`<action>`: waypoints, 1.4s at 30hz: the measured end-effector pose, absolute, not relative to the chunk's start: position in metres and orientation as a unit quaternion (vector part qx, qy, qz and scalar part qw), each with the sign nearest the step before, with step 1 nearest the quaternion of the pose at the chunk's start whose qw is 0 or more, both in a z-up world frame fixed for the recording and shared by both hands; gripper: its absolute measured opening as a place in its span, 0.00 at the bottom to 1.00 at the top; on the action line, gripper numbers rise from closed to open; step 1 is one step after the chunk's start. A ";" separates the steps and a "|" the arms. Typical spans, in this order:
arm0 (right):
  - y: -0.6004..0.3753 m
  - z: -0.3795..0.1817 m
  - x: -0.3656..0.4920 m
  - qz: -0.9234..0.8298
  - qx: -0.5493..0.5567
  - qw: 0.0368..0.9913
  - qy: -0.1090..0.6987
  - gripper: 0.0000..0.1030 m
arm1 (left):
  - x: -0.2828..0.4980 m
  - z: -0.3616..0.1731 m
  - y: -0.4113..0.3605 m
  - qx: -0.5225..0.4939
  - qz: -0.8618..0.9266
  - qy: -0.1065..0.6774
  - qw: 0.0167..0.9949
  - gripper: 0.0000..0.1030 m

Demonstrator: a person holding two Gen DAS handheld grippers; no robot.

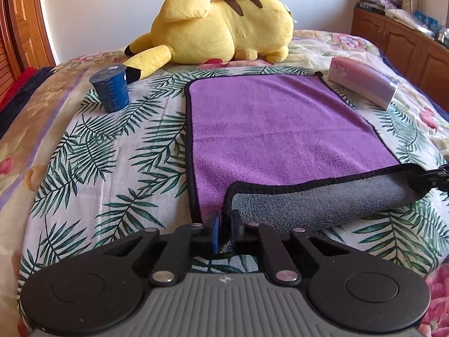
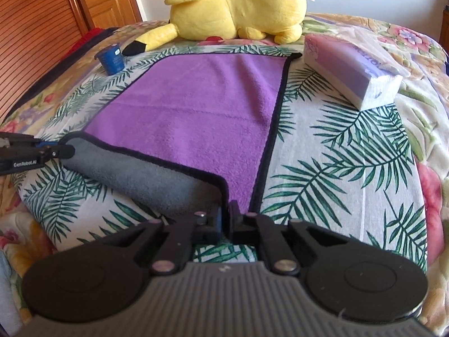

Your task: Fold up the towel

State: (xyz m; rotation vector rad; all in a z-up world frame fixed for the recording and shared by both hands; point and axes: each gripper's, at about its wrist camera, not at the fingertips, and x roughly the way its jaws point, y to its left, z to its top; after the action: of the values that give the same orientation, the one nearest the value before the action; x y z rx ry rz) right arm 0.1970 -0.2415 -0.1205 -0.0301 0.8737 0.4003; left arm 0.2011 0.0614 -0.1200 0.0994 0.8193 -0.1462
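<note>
A purple towel [image 1: 266,123] with a black hem and grey underside lies spread on the bed; it also shows in the right wrist view [image 2: 202,112]. Its near edge is lifted and rolled over, grey side [image 1: 322,202] up. My left gripper [image 1: 224,219] is shut on the towel's near left corner. My right gripper [image 2: 226,210] is shut on the near right corner. Each gripper shows at the edge of the other's view, the right one [image 1: 432,178] and the left one [image 2: 56,150], both pinching the grey fold [image 2: 146,174].
A yellow plush toy [image 1: 219,25] lies behind the towel. A blue cup [image 1: 110,88] stands upside down at the far left, a purple tissue pack [image 1: 364,81] at the far right. A leaf-print sheet [image 1: 112,154] covers the bed. Wooden cabinets [image 1: 407,45] stand at the right.
</note>
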 end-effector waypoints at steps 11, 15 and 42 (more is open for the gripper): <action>-0.248 -0.107 0.196 0.191 -0.001 0.910 0.367 0.04 | 0.196 -0.099 0.062 0.035 -0.075 0.354 0.932 0.00; -0.250 -0.100 0.196 0.192 0.000 0.919 0.344 0.04 | 0.195 -0.092 0.063 0.033 -0.076 0.337 0.938 0.00; -0.248 -0.091 0.217 0.196 -0.026 0.936 0.291 0.04 | 0.205 -0.068 0.056 0.037 -0.087 0.282 0.955 0.00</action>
State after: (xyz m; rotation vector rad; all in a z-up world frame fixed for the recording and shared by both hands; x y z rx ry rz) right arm 0.2174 -0.2482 -0.0909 -0.0541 0.5949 0.4010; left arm 0.2047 0.0560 -0.0677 0.0748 0.5722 -0.1757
